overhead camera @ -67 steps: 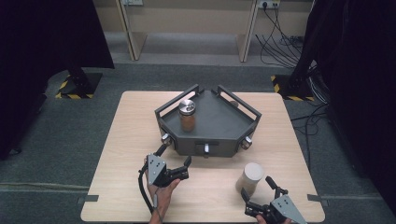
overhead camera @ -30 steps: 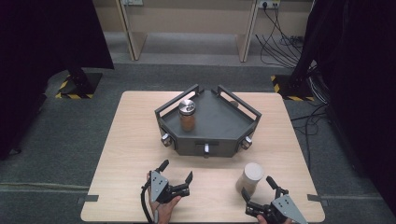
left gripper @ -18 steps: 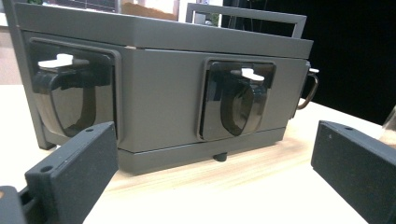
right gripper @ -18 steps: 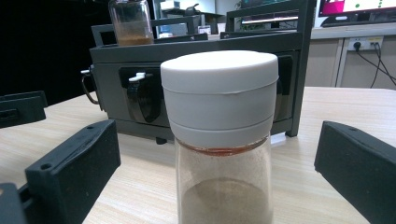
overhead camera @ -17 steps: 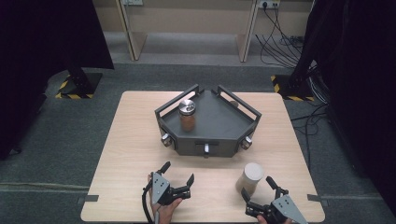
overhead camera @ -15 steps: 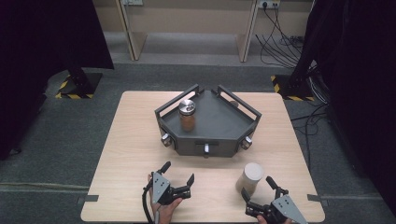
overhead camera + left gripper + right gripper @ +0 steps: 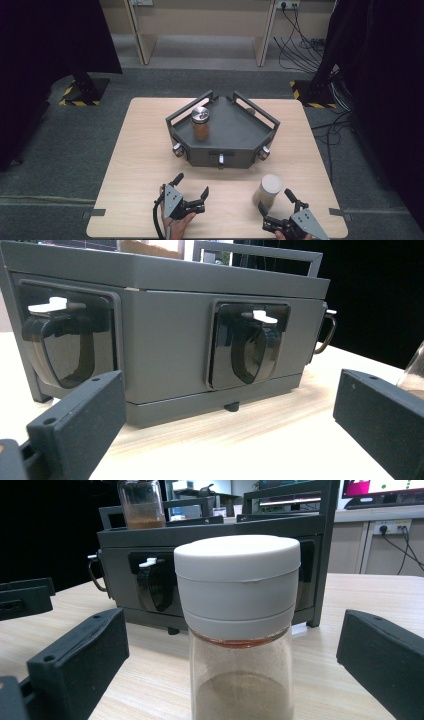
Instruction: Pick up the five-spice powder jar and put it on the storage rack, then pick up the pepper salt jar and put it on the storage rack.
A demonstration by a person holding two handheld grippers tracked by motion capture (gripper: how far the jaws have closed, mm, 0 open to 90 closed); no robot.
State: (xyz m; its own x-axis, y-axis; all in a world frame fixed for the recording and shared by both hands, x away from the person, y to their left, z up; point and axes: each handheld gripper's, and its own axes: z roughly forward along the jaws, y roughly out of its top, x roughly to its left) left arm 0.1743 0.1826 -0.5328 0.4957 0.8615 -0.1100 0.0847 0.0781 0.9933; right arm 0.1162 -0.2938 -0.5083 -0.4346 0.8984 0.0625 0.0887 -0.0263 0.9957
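A dark grey rack [image 7: 235, 135] with two handle bars stands mid-table. On its left part stands a glass jar of brown powder [image 7: 201, 122] with a metal lid. A white-lidded jar [image 7: 270, 191] stands on the table near the front right, and my right gripper [image 7: 275, 200] is open around it, jaws apart from its glass [image 7: 240, 680]. My left gripper [image 7: 191, 184] is open and holds nothing, in front of the rack. In the left gripper view the rack's front [image 7: 165, 345] shows two black latches [image 7: 248, 347].
The wooden table [image 7: 140, 150] ends just behind both grippers. Three knobs [image 7: 220, 159] stick out of the rack's front. Black curtains, cables [image 7: 300, 45] and hazard-striped stand bases [image 7: 80, 92] lie on the floor beyond. My left gripper [image 7: 25, 600] shows at the right gripper view's left.
My left gripper has drawn back from the rack toward the table's front edge and stayed open. The right gripper and both jars have held still.
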